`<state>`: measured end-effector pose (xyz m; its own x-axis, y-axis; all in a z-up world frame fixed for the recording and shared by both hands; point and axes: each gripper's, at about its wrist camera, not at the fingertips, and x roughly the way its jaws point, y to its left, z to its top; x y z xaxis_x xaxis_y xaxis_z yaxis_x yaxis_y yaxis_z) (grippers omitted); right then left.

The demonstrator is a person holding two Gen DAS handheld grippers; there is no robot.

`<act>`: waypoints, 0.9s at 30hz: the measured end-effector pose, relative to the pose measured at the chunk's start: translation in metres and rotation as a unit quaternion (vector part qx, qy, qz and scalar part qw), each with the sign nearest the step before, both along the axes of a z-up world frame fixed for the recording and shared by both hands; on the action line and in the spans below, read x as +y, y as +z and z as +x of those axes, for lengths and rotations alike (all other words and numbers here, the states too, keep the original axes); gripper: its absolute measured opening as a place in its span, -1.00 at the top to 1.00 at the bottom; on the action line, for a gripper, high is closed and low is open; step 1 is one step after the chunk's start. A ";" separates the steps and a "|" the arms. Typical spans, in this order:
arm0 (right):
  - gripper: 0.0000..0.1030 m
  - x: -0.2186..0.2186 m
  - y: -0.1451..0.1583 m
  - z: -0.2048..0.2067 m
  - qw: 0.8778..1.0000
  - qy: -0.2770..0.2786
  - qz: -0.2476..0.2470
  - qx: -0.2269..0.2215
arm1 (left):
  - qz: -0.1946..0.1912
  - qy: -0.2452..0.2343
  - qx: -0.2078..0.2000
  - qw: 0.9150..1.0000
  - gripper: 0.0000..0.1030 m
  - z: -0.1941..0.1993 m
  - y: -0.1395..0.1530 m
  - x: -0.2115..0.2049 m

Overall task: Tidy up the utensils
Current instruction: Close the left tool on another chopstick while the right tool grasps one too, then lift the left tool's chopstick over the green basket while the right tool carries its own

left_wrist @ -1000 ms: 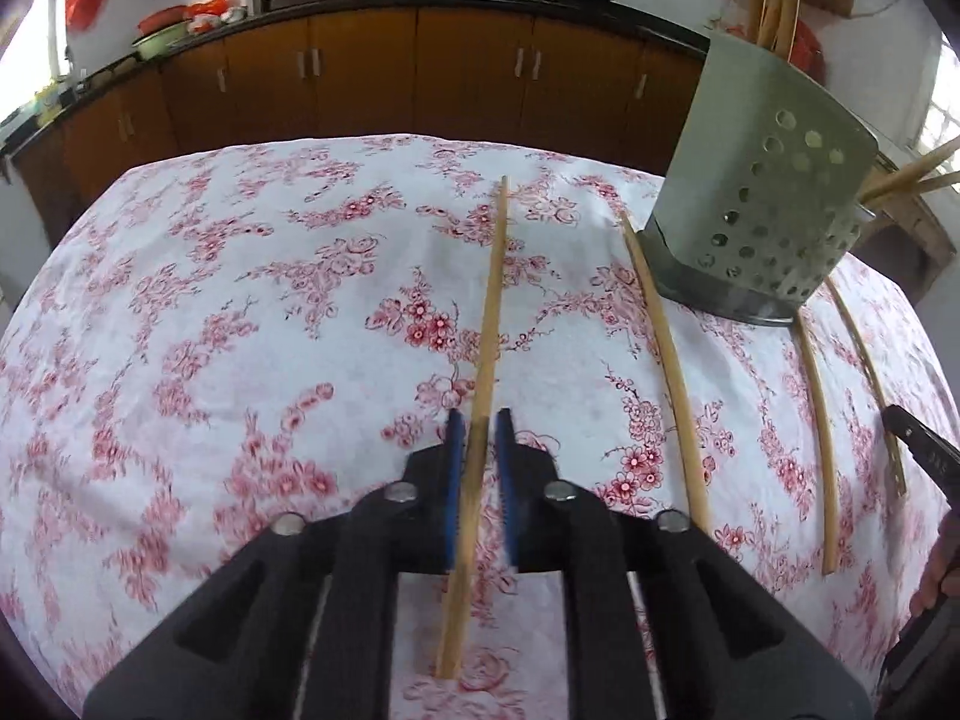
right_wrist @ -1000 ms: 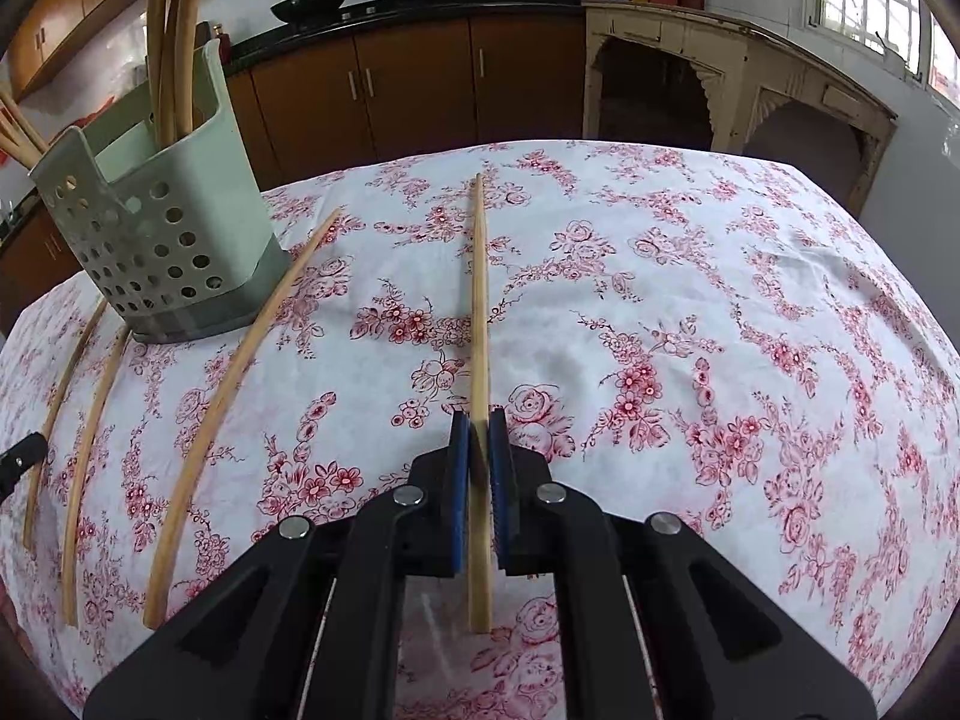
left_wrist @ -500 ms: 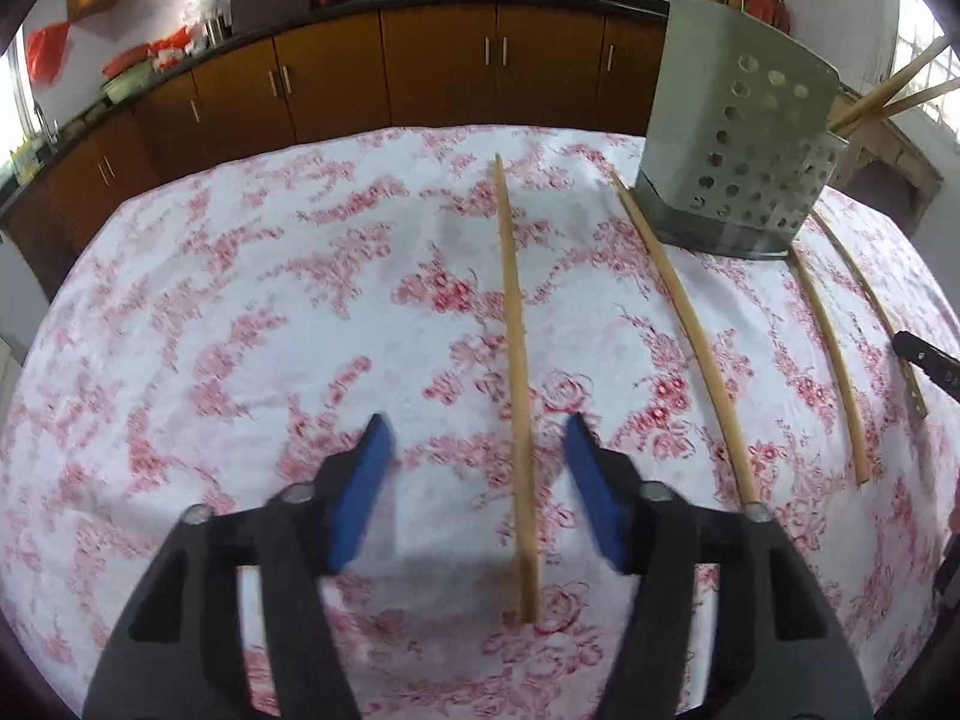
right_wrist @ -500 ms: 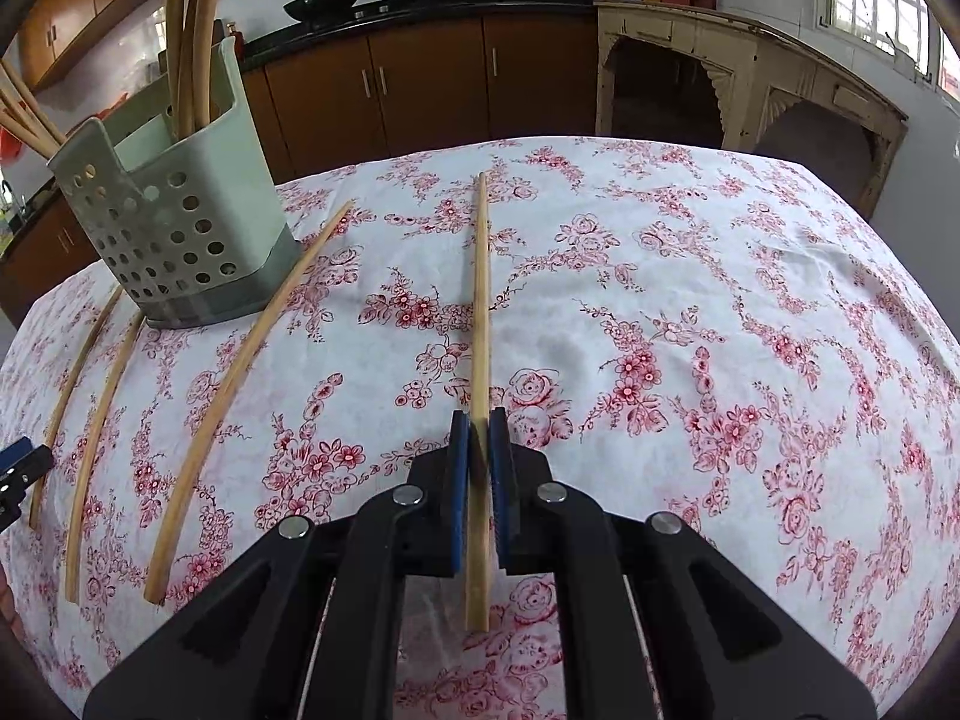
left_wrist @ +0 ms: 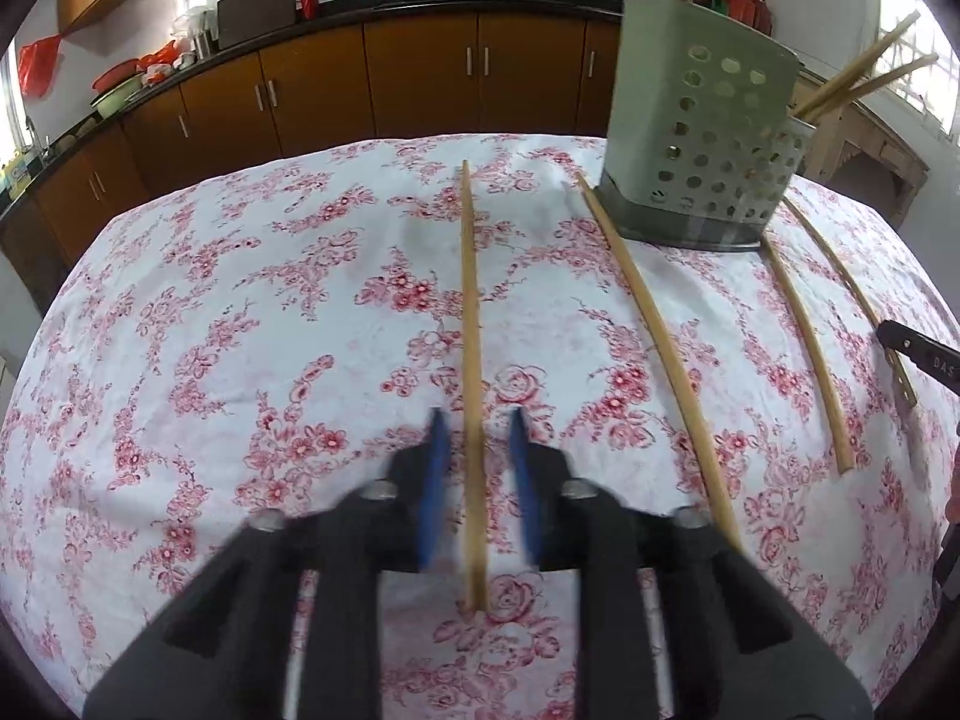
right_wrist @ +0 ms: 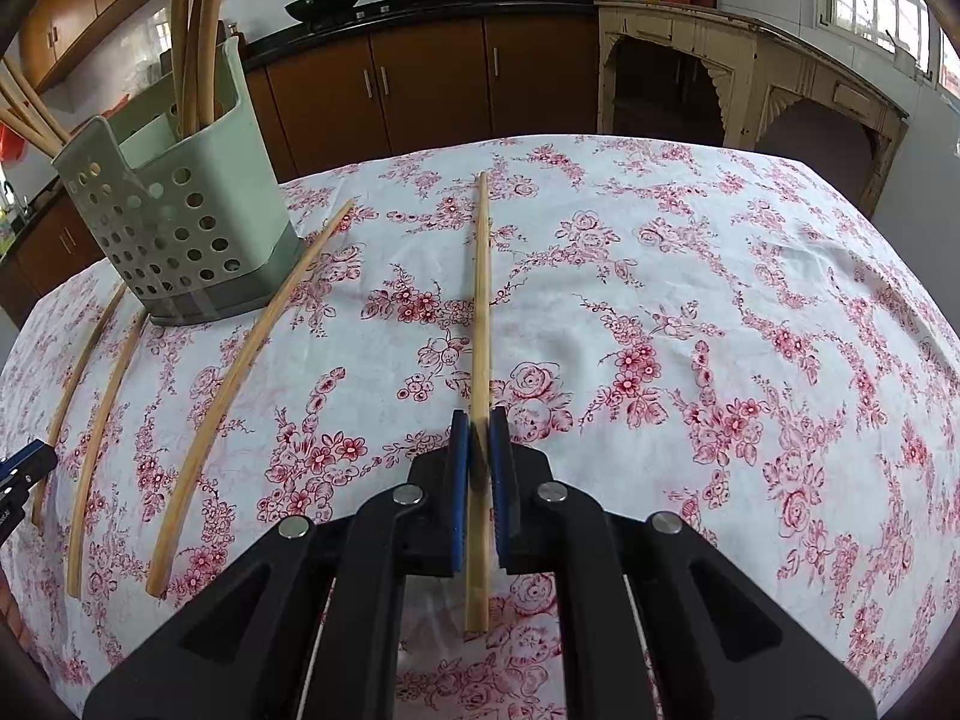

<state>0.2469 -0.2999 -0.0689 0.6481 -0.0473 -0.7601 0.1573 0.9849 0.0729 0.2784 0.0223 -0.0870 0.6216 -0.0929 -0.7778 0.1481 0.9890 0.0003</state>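
Note:
Several wooden chopsticks lie on the floral tablecloth (left_wrist: 240, 312). One chopstick (left_wrist: 470, 300) runs between the blue pads of my left gripper (left_wrist: 478, 414). Its jaws are closing and blurred, with a small gap still showing on each side of the stick. My right gripper (right_wrist: 479, 420) is shut on another chopstick (right_wrist: 481, 276), whose near end sticks out behind the pads. A grey-green perforated utensil holder (left_wrist: 702, 138) (right_wrist: 180, 216) stands upright between the two grippers and holds more chopsticks.
A loose chopstick (left_wrist: 654, 348) (right_wrist: 240, 372) lies beside the holder. The right gripper's tip (left_wrist: 918, 351) shows at the right edge, the left gripper's tip (right_wrist: 24, 465) at the left edge. Brown kitchen cabinets (right_wrist: 420, 72) stand behind the table.
My left jaws went from shut on the chopstick to wide apart, then came back in around it. The left view rolled slightly. The right gripper stayed shut and still.

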 end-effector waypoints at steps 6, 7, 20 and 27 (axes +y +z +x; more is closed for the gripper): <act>0.85 -0.004 0.000 -0.005 1.000 0.000 0.014 -0.004 | -0.006 0.001 0.002 1.000 0.84 -0.006 0.000 0.000; 0.86 -0.004 0.000 -0.006 1.000 0.000 0.015 -0.004 | -0.004 0.000 0.003 1.000 0.84 -0.007 0.000 0.000; 0.86 -0.009 0.039 -0.035 0.997 0.002 0.016 -0.069 | -0.005 -0.002 -0.031 1.000 0.84 -0.030 0.034 0.007; 0.86 -0.012 0.042 -0.039 0.997 0.001 0.015 -0.076 | 0.000 -0.004 -0.036 0.999 0.84 -0.033 0.041 0.005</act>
<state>0.2078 -0.3124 -0.0264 0.7555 -0.0233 -0.6547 0.1393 0.9822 0.1258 0.2459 0.0274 -0.0463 0.6753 -0.0985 -0.7309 0.1555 0.9878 0.0106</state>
